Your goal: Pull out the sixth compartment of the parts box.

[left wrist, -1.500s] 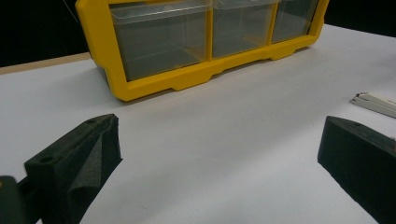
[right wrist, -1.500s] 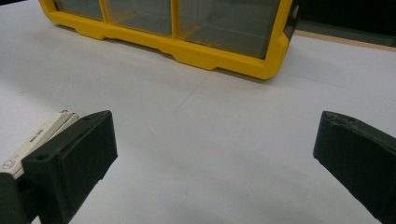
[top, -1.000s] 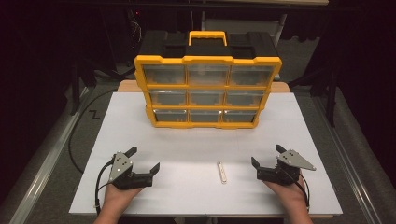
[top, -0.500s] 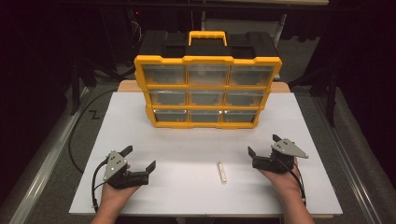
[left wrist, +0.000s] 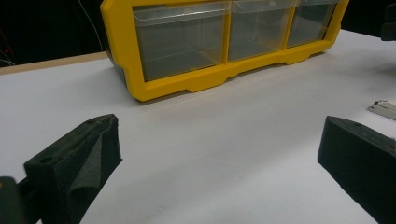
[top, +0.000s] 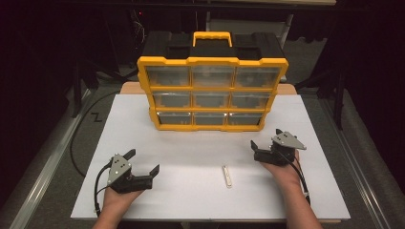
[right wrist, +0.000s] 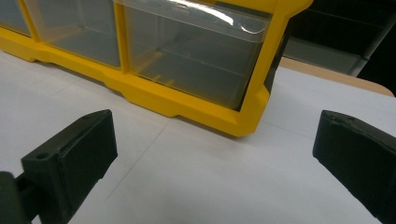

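A yellow organizer (top: 212, 93) with clear drawers and a black top stands upright at the back middle of the white table (top: 191, 148). A small white stick (top: 228, 175) lies flat between my hands. My left gripper (top: 142, 162) rests open at the front left, nothing between its jaws. In the left gripper view it (left wrist: 217, 154) faces the organizer's (left wrist: 219, 42) bottom row, with the white stick (left wrist: 384, 108) at the right edge. My right gripper (top: 266, 138) is open and empty near the organizer's lower right corner. The right gripper view (right wrist: 215, 144) looks at the bottom right drawer (right wrist: 187, 51).
Bare white table spreads between the organizer and the front edge. A black cable (top: 79, 143) loops off the table's left side. Dark floor and stand legs surround the table. A wooden edge (right wrist: 336, 74) shows behind the white sheet.
My right gripper has moved forward, away from the person and closer to the organizer's lower right corner. The left gripper has barely shifted. Both stay open.
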